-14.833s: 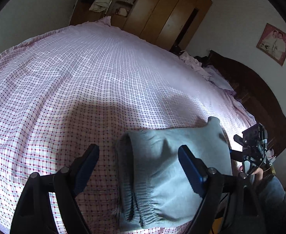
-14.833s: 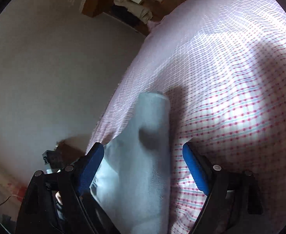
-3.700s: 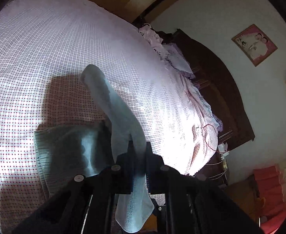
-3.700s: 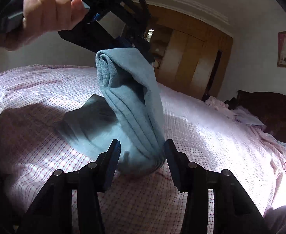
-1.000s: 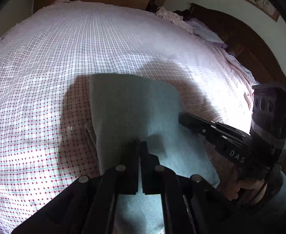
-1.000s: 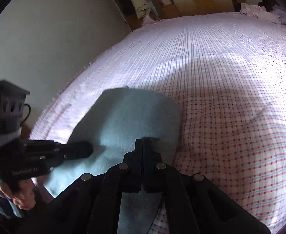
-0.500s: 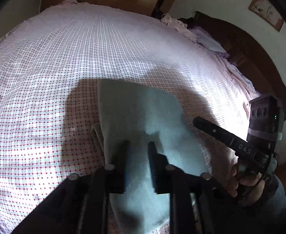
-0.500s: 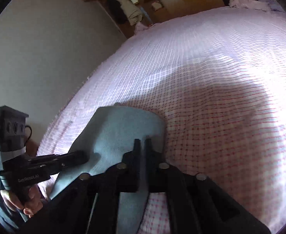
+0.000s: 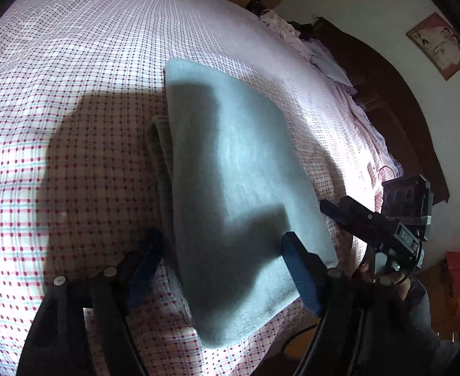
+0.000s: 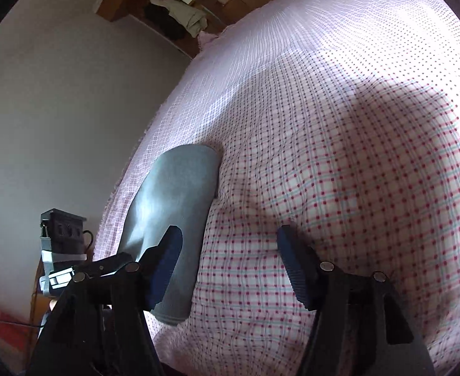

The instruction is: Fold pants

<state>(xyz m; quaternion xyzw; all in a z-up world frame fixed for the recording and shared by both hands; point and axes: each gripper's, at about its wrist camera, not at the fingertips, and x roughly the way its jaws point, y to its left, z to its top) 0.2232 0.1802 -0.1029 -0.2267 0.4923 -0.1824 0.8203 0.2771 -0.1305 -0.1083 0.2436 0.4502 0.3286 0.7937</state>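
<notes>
Folded pants [image 9: 230, 169] on the bed [image 9: 73, 62]; left gripper [image 9: 220, 260] and right gripper [image 10: 230, 257] just released (fingers spread, grasping nothing).

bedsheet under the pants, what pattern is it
A pink-and-white check with red dots on the bedsheet, clearest in the right wrist view.

- only lettering I spotted was a small white tag on the right gripper [image 9: 336, 211], looked like "DAJ" but too blurry to trust
- nothing else was readable

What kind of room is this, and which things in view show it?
A home bedroom, most likely: a bed with a pink checked sheet, a dark wooden headboard at its far end, and a framed picture on the wall.
</notes>
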